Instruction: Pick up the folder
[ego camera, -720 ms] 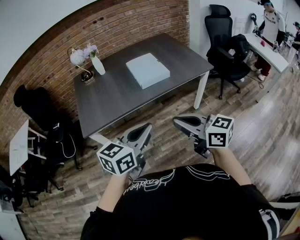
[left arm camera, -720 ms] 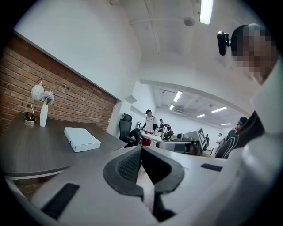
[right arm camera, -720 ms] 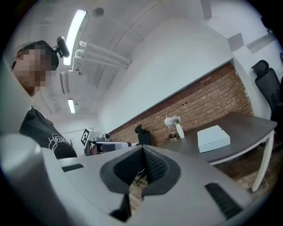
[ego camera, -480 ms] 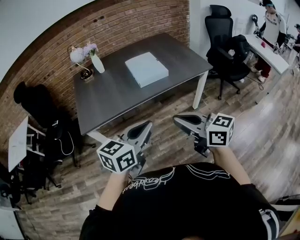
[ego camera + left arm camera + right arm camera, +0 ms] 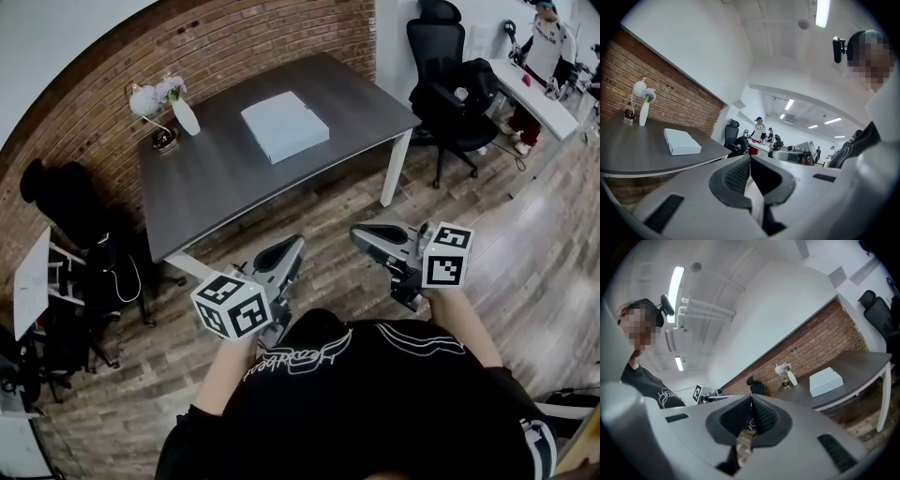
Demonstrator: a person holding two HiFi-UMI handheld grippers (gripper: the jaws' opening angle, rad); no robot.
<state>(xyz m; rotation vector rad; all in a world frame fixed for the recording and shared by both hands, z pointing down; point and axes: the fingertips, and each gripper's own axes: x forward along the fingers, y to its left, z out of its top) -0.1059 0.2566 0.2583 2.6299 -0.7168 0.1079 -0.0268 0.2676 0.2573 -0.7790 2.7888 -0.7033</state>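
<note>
Folder point(image 5: 284, 126) flat on table point(image 5: 217, 180)

chair point(image 5: 441, 42) top clipped by the frame, bystander point(image 5: 548, 42) top right cut off at the head, crowd point(image 5: 764, 133) down the room too tiny to make out, clutter point(image 5: 66, 319) by the wall a dark blob

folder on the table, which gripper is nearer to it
Left, only slightly: the left gripper hangs short of the table, almost straight below the folder in the head view; the right gripper sits further to the right.
</note>
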